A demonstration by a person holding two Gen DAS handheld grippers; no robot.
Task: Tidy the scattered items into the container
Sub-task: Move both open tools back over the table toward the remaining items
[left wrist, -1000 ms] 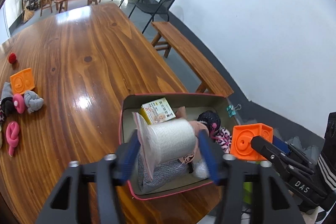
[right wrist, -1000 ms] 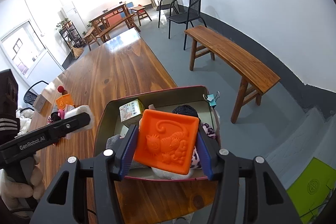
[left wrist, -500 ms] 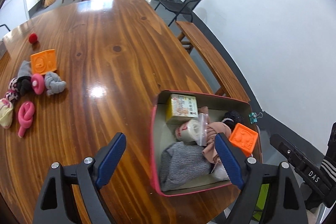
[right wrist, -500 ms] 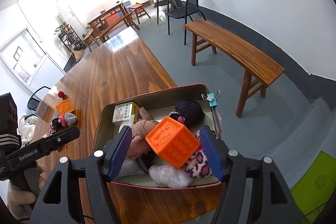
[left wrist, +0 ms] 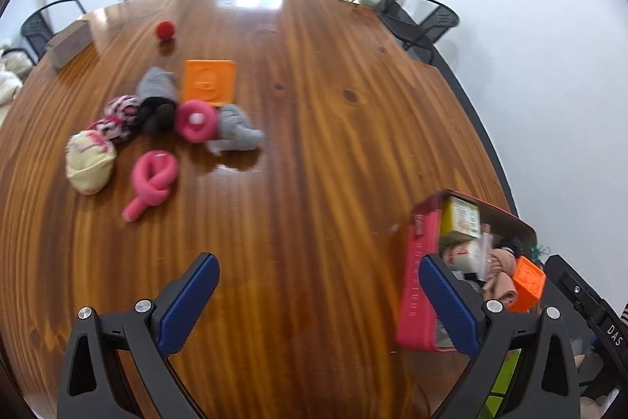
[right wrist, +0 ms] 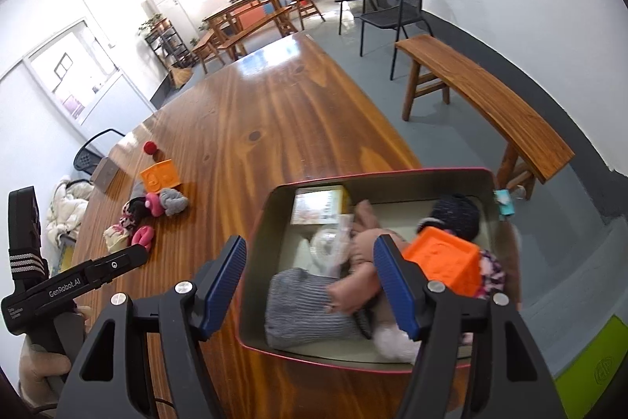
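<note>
Between right fingers (right wrist: 386, 279): container (right wrist: 486, 179).

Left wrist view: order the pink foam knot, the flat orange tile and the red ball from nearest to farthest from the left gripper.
From the left gripper:
1. Pink foam knot, ahead left, nearest.
2. Flat orange tile, farther up the table, behind the sock pile.
3. Red ball, farthest, toward the far end.

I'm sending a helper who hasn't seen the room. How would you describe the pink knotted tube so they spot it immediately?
On the long wooden table, look at the heap of scattered items far from the red-rimmed container. The pink knotted tube lies at the heap's near edge, beside a cream beanie. Unlike the pink ring, it is a loop with one tail sticking out.
</note>
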